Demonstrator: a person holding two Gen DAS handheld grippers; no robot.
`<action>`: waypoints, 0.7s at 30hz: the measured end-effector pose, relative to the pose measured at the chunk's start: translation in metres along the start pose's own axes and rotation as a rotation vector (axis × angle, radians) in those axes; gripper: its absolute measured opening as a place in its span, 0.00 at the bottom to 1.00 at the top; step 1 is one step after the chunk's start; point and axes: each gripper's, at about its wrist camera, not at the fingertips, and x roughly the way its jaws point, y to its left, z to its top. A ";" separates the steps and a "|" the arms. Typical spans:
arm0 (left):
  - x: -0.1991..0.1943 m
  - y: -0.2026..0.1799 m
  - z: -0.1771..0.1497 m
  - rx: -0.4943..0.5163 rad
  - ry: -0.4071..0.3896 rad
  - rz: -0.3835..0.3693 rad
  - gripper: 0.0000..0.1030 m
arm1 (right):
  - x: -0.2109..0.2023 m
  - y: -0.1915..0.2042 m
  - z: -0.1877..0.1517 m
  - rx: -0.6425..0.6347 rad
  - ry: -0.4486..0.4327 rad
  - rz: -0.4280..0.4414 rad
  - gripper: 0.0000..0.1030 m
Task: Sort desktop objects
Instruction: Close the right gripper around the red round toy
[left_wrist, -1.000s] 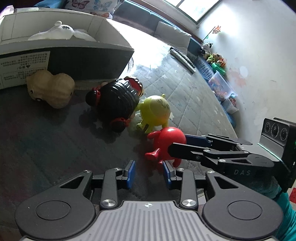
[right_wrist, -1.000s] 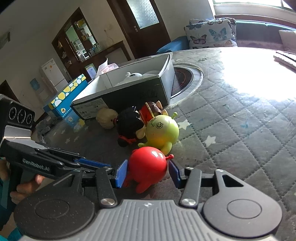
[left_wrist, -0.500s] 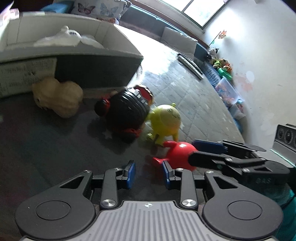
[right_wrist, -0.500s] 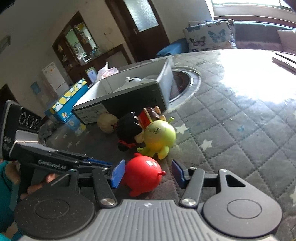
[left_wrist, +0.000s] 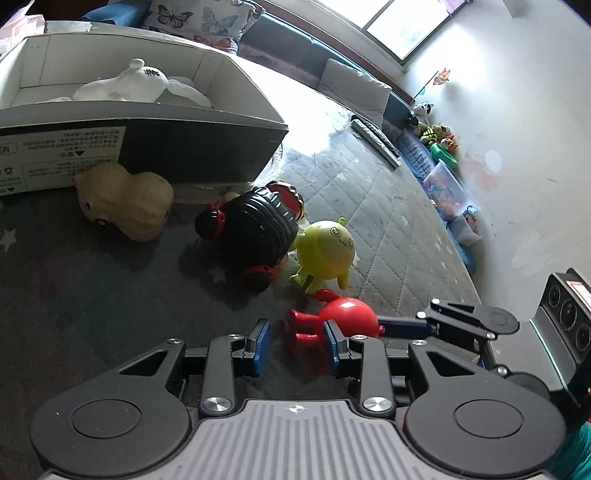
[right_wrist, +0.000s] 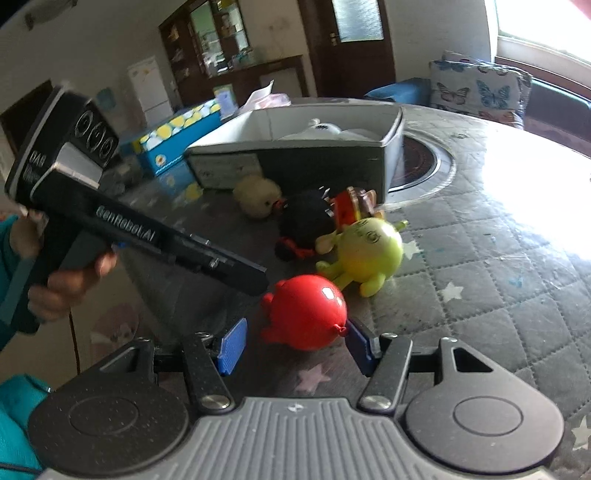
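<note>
A red round toy (left_wrist: 347, 317) (right_wrist: 306, 310) lies on the quilted table between the wide-apart fingers of my right gripper (right_wrist: 295, 345). The right pad touches its stub; the left pad stands off it. My left gripper (left_wrist: 295, 345) is open, with the toy's red legs just in front of its fingertips. Behind are a green toy (left_wrist: 327, 251) (right_wrist: 369, 251), a black ribbed toy (left_wrist: 255, 229) (right_wrist: 306, 218) and a beige toy (left_wrist: 125, 201) (right_wrist: 258, 195). The open cardboard box (left_wrist: 166, 147) (right_wrist: 314, 162) holds a white toy (left_wrist: 122, 85).
Two remote controls (left_wrist: 375, 142) lie far across the table. A round inset plate (right_wrist: 424, 166) sits right of the box. A blue and yellow box (right_wrist: 177, 136) stands on the floor beyond the table's left edge. A hand (right_wrist: 62, 291) holds the left gripper.
My right gripper's jaws have widened around the red toy, which has turned and now rests on the table. The left gripper has risen and come closer to the red toy.
</note>
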 end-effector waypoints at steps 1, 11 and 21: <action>-0.001 0.000 0.000 -0.003 -0.002 0.000 0.33 | -0.001 0.002 -0.001 -0.011 0.005 0.000 0.60; 0.000 0.007 -0.002 -0.070 -0.004 -0.013 0.34 | 0.003 0.002 0.007 -0.023 -0.028 -0.057 0.62; 0.016 0.018 -0.004 -0.189 0.007 -0.060 0.34 | 0.013 0.004 0.007 -0.017 -0.015 -0.077 0.47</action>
